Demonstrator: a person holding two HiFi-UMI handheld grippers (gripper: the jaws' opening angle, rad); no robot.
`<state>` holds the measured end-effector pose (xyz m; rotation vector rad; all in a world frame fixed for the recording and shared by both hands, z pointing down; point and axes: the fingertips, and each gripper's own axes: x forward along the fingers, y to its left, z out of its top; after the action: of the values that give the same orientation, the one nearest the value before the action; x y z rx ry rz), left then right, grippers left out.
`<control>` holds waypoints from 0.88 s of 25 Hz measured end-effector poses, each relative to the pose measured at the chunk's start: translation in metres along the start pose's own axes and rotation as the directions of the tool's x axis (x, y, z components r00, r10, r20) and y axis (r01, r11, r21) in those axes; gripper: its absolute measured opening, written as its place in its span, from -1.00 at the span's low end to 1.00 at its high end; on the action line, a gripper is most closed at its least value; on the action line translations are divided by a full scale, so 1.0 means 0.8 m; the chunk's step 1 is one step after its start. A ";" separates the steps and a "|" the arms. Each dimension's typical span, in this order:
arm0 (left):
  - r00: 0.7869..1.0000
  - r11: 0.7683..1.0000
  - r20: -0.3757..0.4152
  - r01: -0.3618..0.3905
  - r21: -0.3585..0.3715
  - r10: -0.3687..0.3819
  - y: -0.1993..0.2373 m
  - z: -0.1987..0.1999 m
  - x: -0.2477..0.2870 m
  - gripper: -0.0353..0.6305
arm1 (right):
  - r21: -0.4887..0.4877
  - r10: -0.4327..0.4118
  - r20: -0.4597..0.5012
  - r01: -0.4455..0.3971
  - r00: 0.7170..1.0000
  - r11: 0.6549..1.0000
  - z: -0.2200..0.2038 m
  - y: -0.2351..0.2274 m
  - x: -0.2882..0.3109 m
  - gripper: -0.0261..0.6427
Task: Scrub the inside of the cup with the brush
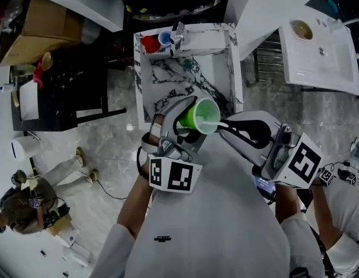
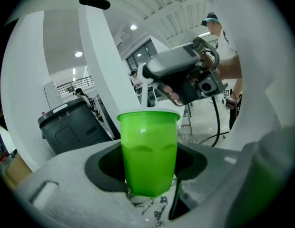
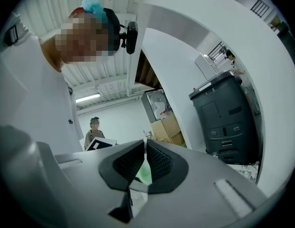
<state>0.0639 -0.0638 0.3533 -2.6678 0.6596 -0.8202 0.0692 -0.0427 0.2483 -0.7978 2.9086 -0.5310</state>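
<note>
Where your cup sits: the green cup (image 1: 200, 117) is clamped in your left gripper (image 1: 182, 123) in front of the near edge of the marble sink (image 1: 146, 91), tipped so its mouth faces your right gripper (image 1: 224, 127).
Cup from the left gripper view: the cup (image 2: 148, 151) stands rim up between the two jaws of the left gripper (image 2: 147, 167).
Handle: the brush (image 1: 213, 122) shows as a thin white stem running from the tips of your right gripper into the cup's mouth; its head is hidden inside.
Left jaws: spread to the cup's width and pressed on its sides.
Right jaws: nearly together in the right gripper (image 3: 144, 160), pinching the thin white stem of the brush (image 3: 144, 141), with green showing in the slit behind.
Sink details: white with dark veins, a faucet (image 1: 178, 36) at the far end, a red cup (image 1: 150, 43) and a blue cup (image 1: 164, 38) just beside it.
Floor: a person (image 1: 23, 204) is at the lower left of the head view.
</note>
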 end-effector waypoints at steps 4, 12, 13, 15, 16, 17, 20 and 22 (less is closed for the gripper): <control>1.000 1.000 0.005 0.002 0.003 -0.002 -0.007 0.003 -0.006 -0.12 | -0.042 -0.016 0.033 0.017 0.999 0.999 0.012 -0.011 0.006 -0.85; 0.999 0.999 0.005 -0.049 0.003 0.049 0.004 0.001 -0.019 -0.12 | -0.104 -0.068 -0.071 0.061 0.995 0.993 -0.008 -0.022 0.004 -0.85; 0.999 0.999 0.001 -0.052 0.000 0.052 0.005 -0.001 -0.020 -0.12 | -0.105 -0.064 -0.079 0.056 0.995 0.993 -0.010 -0.021 0.003 -0.85; 0.999 0.999 -0.004 -0.051 -0.008 0.051 0.006 -0.004 -0.020 -0.12 | -0.083 -0.054 -0.096 0.046 0.994 0.996 -0.016 -0.018 -0.002 -0.85; 0.999 0.999 -0.006 -0.050 -0.013 0.050 0.006 -0.005 -0.020 -0.12 | -0.069 -0.045 -0.101 0.038 0.994 0.997 -0.019 -0.016 -0.003 -0.85; 0.999 0.999 -0.009 -0.049 -0.017 0.048 0.005 -0.007 -0.019 -0.12 | -0.057 -0.034 -0.099 0.028 0.994 0.998 -0.020 -0.012 -0.004 -0.85; 0.999 0.999 -0.016 -0.040 -0.024 0.040 0.004 -0.012 -0.016 -0.12 | -0.031 -0.012 -0.083 0.010 0.997 0.999 -0.020 -0.005 -0.007 -0.85; 0.999 0.999 -0.017 -0.032 -0.033 0.032 0.004 -0.014 -0.015 -0.12 | -0.017 -0.021 -0.060 0.020 0.998 1.000 -0.015 -0.006 -0.011 -0.85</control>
<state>0.0475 -0.0624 0.3558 -2.6752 0.7239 -0.8308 0.0769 -0.0383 0.2611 -0.8292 2.9663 -0.5440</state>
